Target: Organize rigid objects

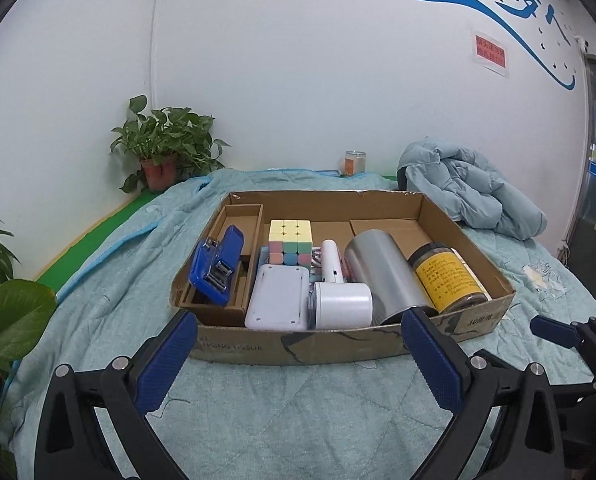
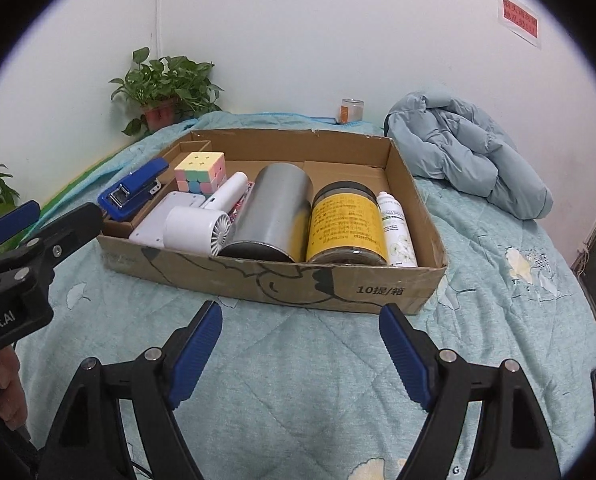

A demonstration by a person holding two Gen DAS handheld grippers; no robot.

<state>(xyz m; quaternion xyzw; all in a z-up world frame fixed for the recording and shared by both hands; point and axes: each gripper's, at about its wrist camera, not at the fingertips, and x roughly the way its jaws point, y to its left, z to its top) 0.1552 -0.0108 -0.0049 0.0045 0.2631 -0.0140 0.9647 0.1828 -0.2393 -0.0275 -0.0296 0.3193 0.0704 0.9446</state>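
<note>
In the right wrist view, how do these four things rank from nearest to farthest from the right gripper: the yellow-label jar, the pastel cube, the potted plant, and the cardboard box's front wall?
From the right gripper, both jaws open and empty:
1. Cardboard box's front wall, just ahead on the quilt.
2. Yellow-label jar, lying inside the box, right of centre.
3. Pastel cube, deeper in the box, to the left.
4. Potted plant, beyond the box, by the wall.

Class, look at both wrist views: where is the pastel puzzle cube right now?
The pastel puzzle cube sits inside the cardboard box, toward its back left, between the blue stapler and the white handheld fan.
</note>
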